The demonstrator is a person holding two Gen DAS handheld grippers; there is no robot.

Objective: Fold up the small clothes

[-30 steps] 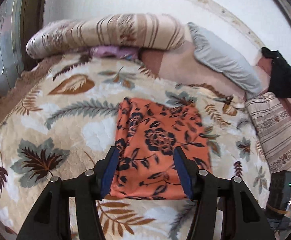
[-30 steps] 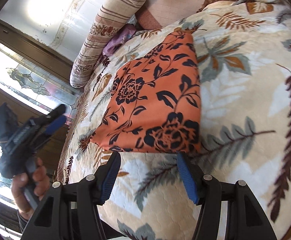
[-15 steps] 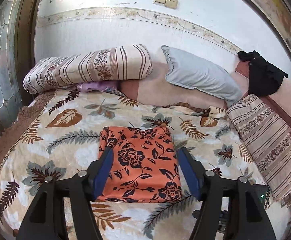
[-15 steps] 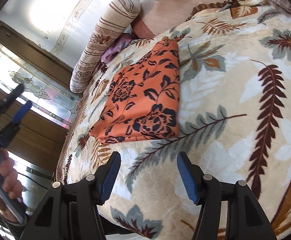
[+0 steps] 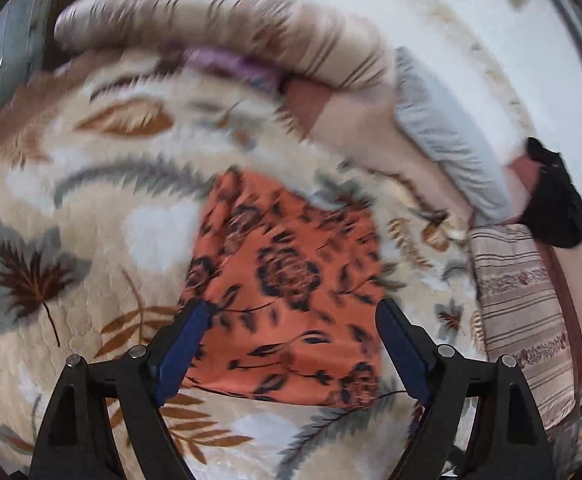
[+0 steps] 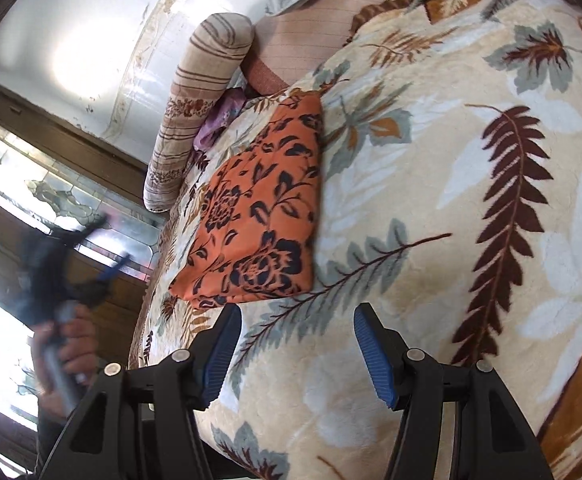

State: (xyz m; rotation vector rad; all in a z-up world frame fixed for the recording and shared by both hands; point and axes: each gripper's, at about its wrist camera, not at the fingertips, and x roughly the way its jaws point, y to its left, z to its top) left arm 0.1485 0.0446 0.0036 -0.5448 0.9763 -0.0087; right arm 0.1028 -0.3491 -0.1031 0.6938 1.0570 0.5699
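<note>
Lying flat on the plush leaf-print blanket (image 6: 471,200), the folded orange floral cloth (image 5: 291,280) forms a rectangle; both tongs gape, empty.

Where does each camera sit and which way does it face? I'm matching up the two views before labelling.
Left wrist: rides the left gripper, looking down its open fingers at the orange floral cloth on the leaf-print blanket, pillows beyond; image blurred.
Right wrist: rides the right gripper, open, aimed across the blanket's near edge toward the window; the person's left hand shows holding the other gripper.
Shared: the folded cloth, the blanket, the striped bolster.
</note>
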